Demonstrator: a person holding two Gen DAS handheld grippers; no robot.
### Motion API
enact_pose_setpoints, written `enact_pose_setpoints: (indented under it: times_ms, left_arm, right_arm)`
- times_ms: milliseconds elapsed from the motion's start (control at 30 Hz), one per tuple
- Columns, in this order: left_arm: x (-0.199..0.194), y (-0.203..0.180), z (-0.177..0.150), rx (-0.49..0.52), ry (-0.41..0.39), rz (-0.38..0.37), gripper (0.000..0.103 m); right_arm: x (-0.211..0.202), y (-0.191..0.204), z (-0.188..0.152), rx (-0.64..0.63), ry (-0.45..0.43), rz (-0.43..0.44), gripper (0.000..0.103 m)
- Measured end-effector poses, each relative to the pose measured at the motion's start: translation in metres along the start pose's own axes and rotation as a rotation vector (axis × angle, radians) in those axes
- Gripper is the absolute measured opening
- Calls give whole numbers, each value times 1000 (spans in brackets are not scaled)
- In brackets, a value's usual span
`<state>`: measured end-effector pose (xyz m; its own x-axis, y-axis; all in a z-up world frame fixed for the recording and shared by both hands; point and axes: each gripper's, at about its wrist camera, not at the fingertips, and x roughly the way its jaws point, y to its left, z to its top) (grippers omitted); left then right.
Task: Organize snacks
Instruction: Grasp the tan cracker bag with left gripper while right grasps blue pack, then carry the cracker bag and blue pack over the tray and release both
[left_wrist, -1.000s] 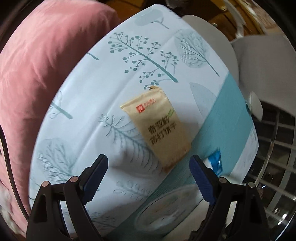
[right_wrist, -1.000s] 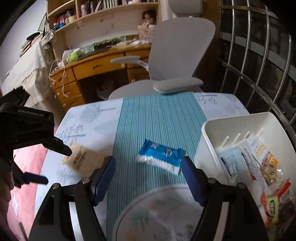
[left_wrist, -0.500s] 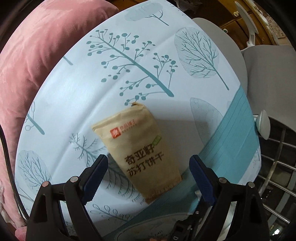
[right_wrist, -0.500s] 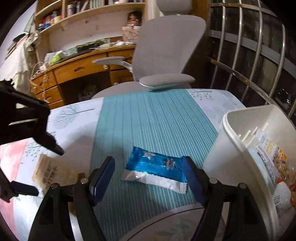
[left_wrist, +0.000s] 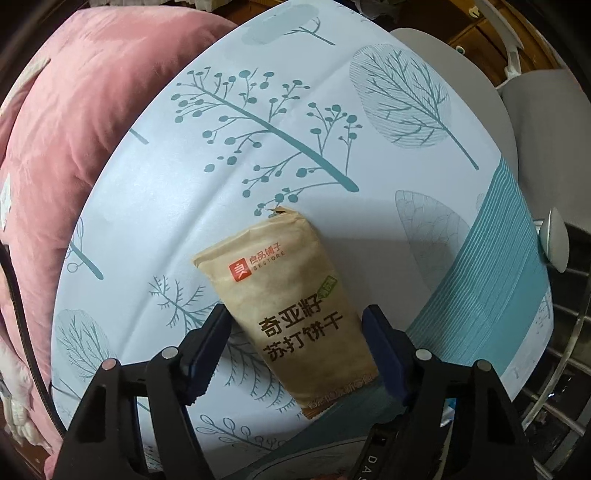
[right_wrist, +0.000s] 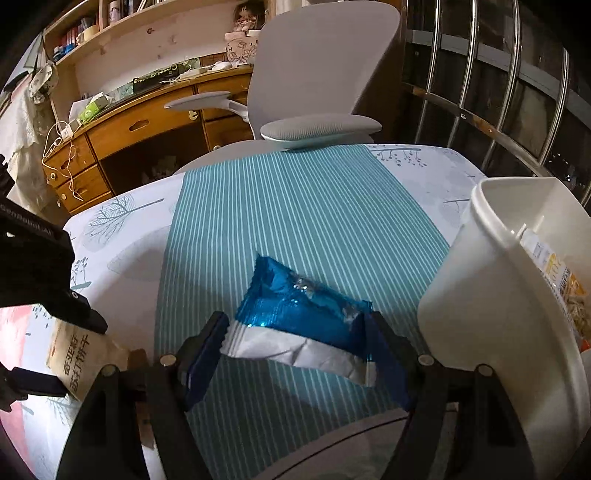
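Snacks lie on the counter (right_wrist: 325, 206), which wears a pale cloth printed with trees and a teal striped band down the middle. One is a tan cracker pack (left_wrist: 291, 314), flat on the tree print with its near end overlapping the edge of the teal band. The left claw (left_wrist: 295, 339) straddles its lower half: the blue pads sit just beside the two long edges, the left pad looks to touch, the right one shows a sliver of gap, so the claw is parted around the pack and not yet clamped.

The other snack is a blue and white pouch (right_wrist: 303, 321), lying on the teal stripes. The right claw (right_wrist: 295, 339) brackets it with its fingers spread; the pouch's ends reach both pads, its right corner against the right pad, but the wrapper shows no squeeze, so I read it as released around the pouch.

Just right of the pouch stands a white bin (right_wrist: 491, 325), with more packets (right_wrist: 554, 269) showing inside along its far wall. From the right wrist view the cracker pack (right_wrist: 77, 354) shows at the left edge of the counter, between the left claw's black fingers.

Beyond the counter stands a grey chair (right_wrist: 317, 77), and behind it a wooden desk (right_wrist: 147, 122) under shelves. A pink cushion (left_wrist: 70, 140) lies alongside the counter's left side, and metal railings (right_wrist: 498, 85) run along the right.
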<state>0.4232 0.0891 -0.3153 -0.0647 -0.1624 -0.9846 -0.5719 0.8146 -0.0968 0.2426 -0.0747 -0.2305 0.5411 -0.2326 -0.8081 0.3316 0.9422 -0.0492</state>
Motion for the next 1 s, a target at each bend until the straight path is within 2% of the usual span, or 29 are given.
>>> enact_pose_setpoints:
  times_ms: [133, 233, 300, 467, 800, 1000]
  left_arm:
    - [-1, -4, -7, 17, -6, 7, 65]
    - [-4, -4, -10, 28, -16, 11, 58]
    - [-2, -1, -11, 37, -24, 5, 57]
    - [-3, -3, -20, 87, -47, 1, 57]
    - [-2, 14, -40, 137, 54, 62, 54]
    - [-20, 26, -63, 192, 52, 78, 54]
  right_arm:
    - [0, 1, 0, -4, 2, -15, 73]
    - [-1, -2, -1, 10, -4, -36, 62]
    - [-3, -3, -1, 1, -10, -37, 47]
    - [-6, 0, 1, -26, 22, -32, 24]
    - [-25, -1, -15, -51, 130, 29, 20]
    - [-51, -5, -33, -43, 218, 39, 20]
